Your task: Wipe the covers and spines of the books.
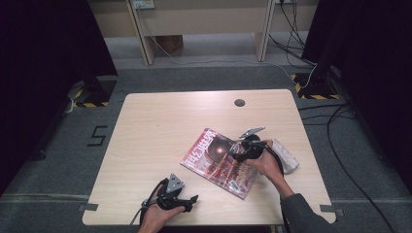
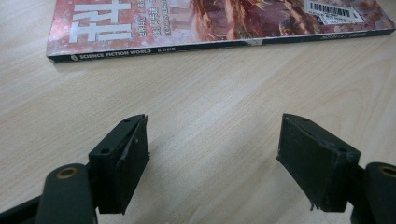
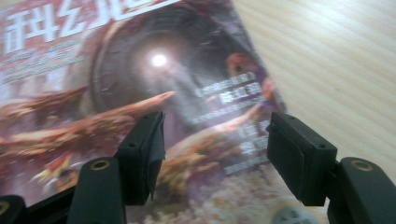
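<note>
- Left gripper [image 1: 190, 203] near the front edge of the counter [image 1: 160, 126], left of the magazine; jaws wide apart, nothing between them, only bare wood below.
- In the left gripper view [image 2: 212, 158] the black jaws have flat, matte, rubbery pads; the magazine's dark spine lies well ahead, not touched.
- Counter: pale wood-grain laminate, rectangular with rounded corners, a small round dark hole near the far edge.
- Magazine [image 1: 221, 162] lies flat on the counter, right of centre, turned at a slant; glossy cover in reds and browns with a dark round tunnel picture and large white characters; barcode sticker near one corner [image 2: 334, 11].
- Right gripper [image 1: 235, 156] over the magazine's right part; jaws apart, clamped on nothing.
- In the right gripper view [image 3: 215, 144] the jaws hang above the cover, which shows blurred; cannot tell if they touch the paper.
- A whitish crumpled cloth-like thing [image 1: 286, 155] lies just right of the right hand, beside the magazine's edge.
</note>
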